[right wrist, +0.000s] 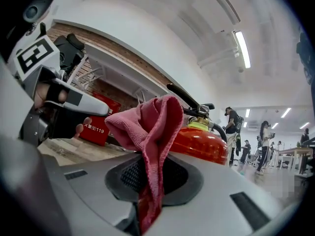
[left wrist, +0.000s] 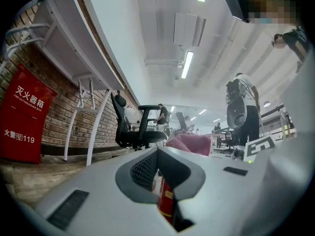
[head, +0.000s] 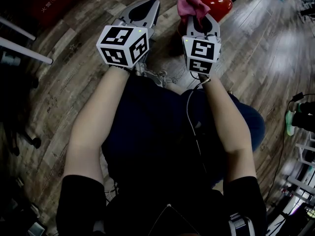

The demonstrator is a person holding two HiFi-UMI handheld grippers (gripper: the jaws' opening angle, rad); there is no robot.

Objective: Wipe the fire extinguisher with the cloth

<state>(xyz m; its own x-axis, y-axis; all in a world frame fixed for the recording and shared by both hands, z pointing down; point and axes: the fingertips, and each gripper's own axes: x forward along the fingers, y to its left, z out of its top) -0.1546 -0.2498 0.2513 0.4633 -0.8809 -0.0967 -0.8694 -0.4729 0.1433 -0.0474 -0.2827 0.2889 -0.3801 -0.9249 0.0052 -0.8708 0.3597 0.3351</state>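
Here the right gripper [head: 199,19] is pinching a pink cloth [head: 190,4] tight between its jaws, holding it right up by the red fire extinguisher [head: 216,3] on the wood floor [head: 74,53]. The left gripper [head: 146,9] is hovering just beside it, its jaws closed together on nothing.
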